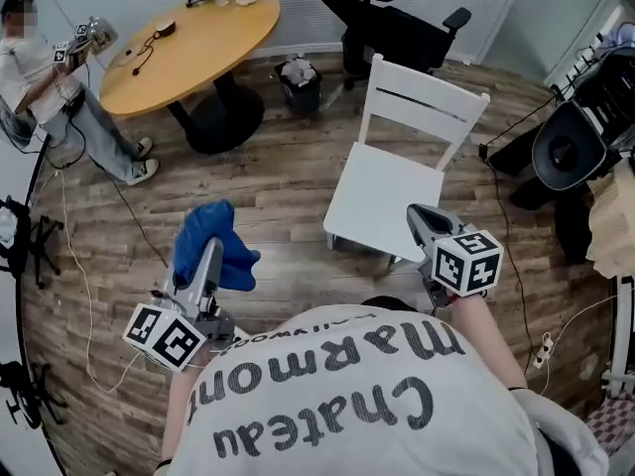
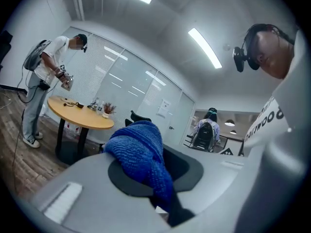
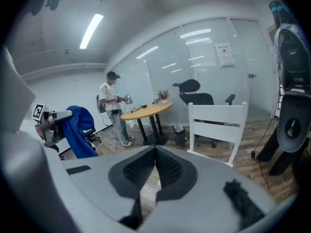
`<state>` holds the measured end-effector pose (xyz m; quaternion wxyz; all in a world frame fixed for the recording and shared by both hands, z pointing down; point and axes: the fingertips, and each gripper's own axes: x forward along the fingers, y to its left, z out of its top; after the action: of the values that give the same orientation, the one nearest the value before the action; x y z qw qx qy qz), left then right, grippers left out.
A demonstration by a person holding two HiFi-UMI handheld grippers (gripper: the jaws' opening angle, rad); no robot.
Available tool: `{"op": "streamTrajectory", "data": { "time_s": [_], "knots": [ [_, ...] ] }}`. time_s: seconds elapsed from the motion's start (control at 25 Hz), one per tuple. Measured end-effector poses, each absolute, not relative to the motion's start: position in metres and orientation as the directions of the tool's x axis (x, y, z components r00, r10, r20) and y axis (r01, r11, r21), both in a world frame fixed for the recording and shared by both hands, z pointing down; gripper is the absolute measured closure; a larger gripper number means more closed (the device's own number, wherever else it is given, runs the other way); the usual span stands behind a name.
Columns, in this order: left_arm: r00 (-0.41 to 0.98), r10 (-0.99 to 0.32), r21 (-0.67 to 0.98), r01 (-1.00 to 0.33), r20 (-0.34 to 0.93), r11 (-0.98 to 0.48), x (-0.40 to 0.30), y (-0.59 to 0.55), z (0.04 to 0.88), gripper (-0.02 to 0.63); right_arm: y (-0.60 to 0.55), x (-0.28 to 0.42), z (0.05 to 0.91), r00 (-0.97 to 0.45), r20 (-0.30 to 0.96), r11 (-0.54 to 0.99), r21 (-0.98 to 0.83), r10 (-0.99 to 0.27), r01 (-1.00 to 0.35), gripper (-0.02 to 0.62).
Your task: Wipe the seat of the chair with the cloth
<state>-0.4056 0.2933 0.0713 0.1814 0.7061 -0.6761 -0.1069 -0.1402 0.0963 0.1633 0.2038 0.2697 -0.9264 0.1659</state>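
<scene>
Head view, progress: I have the fluffy blue cloth (image 1: pixel 203 234) in my left gripper (image 1: pixel 210 256) above the wooden floor (image 1: pixel 288 191), well apart from the white wooden chair (image 1: pixel 382 191). The seat looks untouched, so I judge that the wiping has not begun.
Head view, right side: My right gripper (image 1: pixel 425 221) hovers near the seat's front edge.
Left gripper view: The jaws pinch the cloth, which bunches over them and hangs down between.
Right gripper view: The jaws are pressed together with nothing between them. The chair stands ahead, its seat bare.
</scene>
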Motion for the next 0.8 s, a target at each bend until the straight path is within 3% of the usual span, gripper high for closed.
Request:
{"op": "streamTrajectory", "data": {
  "time_s": [0.4,0.6,0.8],
  "knots": [
    [0.294,-0.944,0.467,-0.863,0.152,-0.194,-0.375,0.226,0.102,0.554,0.097,-0.08,0.174,-0.631,0.539,0.674,-0.15,-0.558,-0.724,0.58],
    [0.315,-0.942,0.453,-0.861,0.118,-0.231,-0.361,0.182,0.091,0.554,0.064,-0.044,0.189,-0.605,0.532,0.571,-0.253,-0.592,-0.781,0.58],
    [0.338,-0.929,0.408,-0.877,0.152,-0.252,-0.358,0.142,0.084,0.554,0.005,-0.054,0.182,-0.624,0.471,0.528,-0.335,-0.624,-0.781,0.581]
  ]
}}
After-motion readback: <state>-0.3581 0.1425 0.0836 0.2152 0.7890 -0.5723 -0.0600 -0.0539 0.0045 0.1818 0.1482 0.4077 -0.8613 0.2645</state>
